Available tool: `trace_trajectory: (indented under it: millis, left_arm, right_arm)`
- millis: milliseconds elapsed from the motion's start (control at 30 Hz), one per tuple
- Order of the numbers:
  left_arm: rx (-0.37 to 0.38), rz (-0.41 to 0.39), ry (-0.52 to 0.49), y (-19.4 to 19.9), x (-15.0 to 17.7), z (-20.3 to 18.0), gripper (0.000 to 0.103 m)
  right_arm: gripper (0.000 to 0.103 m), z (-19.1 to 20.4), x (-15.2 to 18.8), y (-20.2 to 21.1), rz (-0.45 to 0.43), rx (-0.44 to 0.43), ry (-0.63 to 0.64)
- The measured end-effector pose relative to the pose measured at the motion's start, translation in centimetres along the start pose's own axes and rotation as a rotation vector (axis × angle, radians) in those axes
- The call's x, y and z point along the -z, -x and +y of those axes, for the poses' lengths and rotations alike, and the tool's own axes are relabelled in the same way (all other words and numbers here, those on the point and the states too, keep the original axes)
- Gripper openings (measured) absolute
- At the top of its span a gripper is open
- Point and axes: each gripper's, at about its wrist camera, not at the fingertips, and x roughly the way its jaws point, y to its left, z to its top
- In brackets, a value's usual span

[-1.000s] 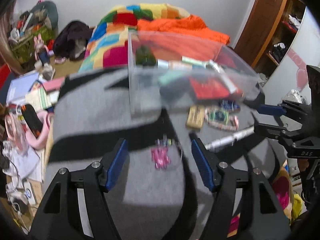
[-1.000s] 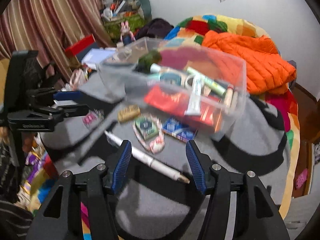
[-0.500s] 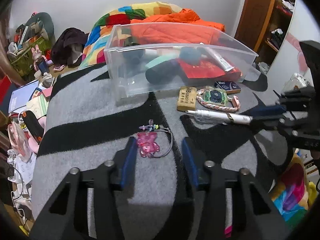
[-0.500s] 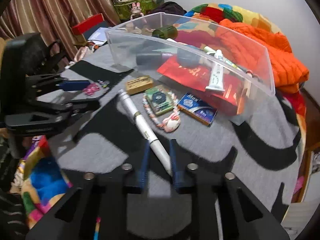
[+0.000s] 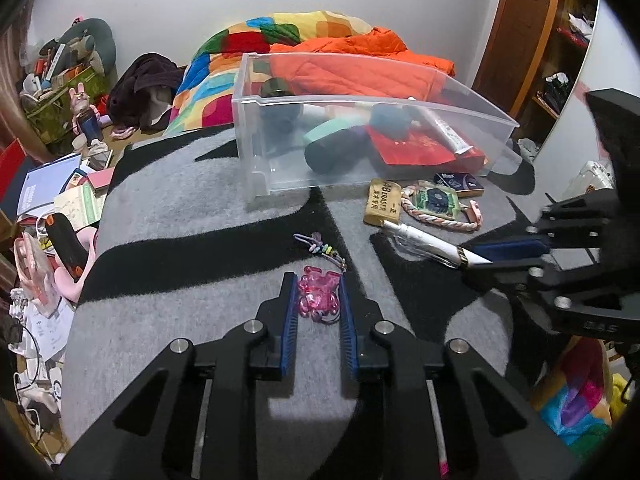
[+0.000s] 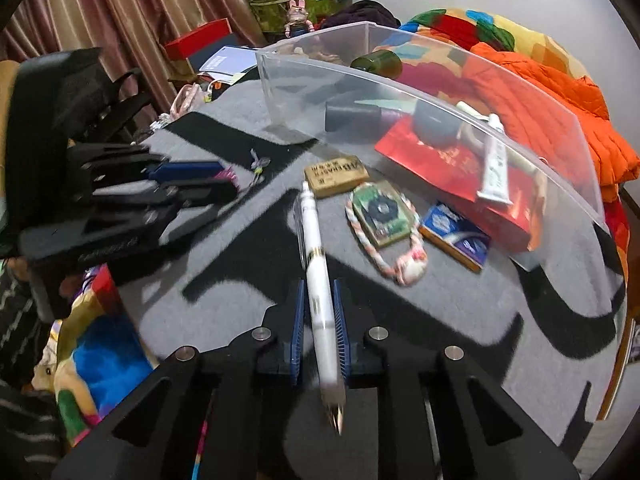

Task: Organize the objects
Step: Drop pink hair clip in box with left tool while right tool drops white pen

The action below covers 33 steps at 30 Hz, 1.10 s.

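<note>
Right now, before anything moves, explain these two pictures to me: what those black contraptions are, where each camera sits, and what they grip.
There is no robot: a person holds a handheld claw in each hand, with a camera looking along its two fingers. One picture comes from the left claw, shut on a pink charm. The other comes from the right claw, shut on a white pen. Both rest on a grey and black blanket. Nearby lie an eraser, a small blue box and a clear bin already holding things.
</note>
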Motion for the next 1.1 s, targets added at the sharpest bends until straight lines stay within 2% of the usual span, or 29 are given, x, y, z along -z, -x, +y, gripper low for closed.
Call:
trace_trajectory:
  millis: [267,500,800,1100]
  left_arm:
    - [0.031,-0.067,0.044,2.7,-0.5,0.3,0.020]
    - [0.048,-0.152,0.047,5.5,-2.3,-0.1,0.020]
    - [0.069,-0.271,0.047,8.3,-6.5,-0.6,0.020]
    - [0.063,-0.316,0.041,8.1,-11.2,-0.7,0.020]
  right_arm:
    - [0.010,0.8,0.0,0.0,-0.051,0.011,-0.017]
    - [0.010,0.3,0.1,3.4,-0.140,0.006,-0.068]
    - [0.010,-2.1,-2.1,7.7,-0.280,0.039,-0.148]
    - [0.010,-5.0,-5.1,10.4,-0.396,0.095,-0.208]
